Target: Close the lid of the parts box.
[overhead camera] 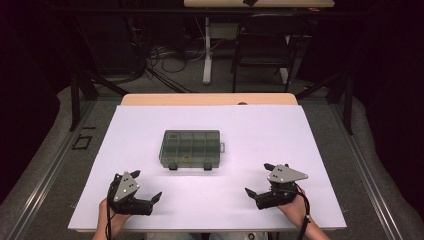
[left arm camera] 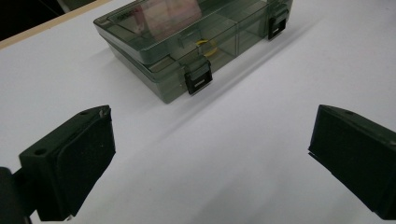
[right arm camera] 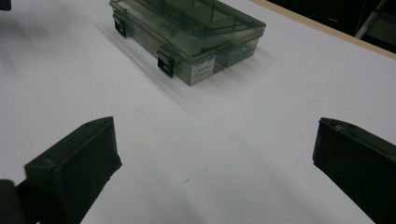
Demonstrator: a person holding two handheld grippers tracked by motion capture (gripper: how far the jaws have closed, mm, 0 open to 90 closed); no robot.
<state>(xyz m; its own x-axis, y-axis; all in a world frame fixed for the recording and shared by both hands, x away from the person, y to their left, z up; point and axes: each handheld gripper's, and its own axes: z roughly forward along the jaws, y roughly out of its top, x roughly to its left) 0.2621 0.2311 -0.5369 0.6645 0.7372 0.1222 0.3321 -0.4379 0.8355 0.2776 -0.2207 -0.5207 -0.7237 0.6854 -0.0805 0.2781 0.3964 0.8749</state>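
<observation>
Smoky grey-green clear plastic makes up the compartment box (overhead camera: pixel 192 148), which lies flat and shut on the white table (overhead camera: pixel 260 135), ahead of both sets of fingers and between them, well apart from each. Its long axis runs across the table, from the left gripper's side toward the right gripper's side. The two black latches (left arm camera: pixel 198 78) sit on the long front wall and face back toward the fingers, both folded down against the box. A small tab juts from the short end nearer the right gripper, and a white label (right arm camera: pixel 202 71) is stuck on that same end wall.

Dividers show through the lid, splitting the inside into rows of small cells. In the left gripper view a small yellow ring-like piece (left arm camera: pixel 207 47) sits in a front cell between the two latches; its exact shape is hard to make out through the tinted lid. A pale pinkish patch shows on or under the lid farther back, possibly a reflection.

Left gripper (overhead camera: pixel 148 187) rests low near the table's front edge, its fingers (left arm camera: pixel 70 163) spread wide with nothing between them. Right gripper (overhead camera: pixel 259 179) rests likewise at the front, its fingers (right arm camera: pixel 74 163) also spread wide and holding nothing, angled toward the box's latch side.
</observation>
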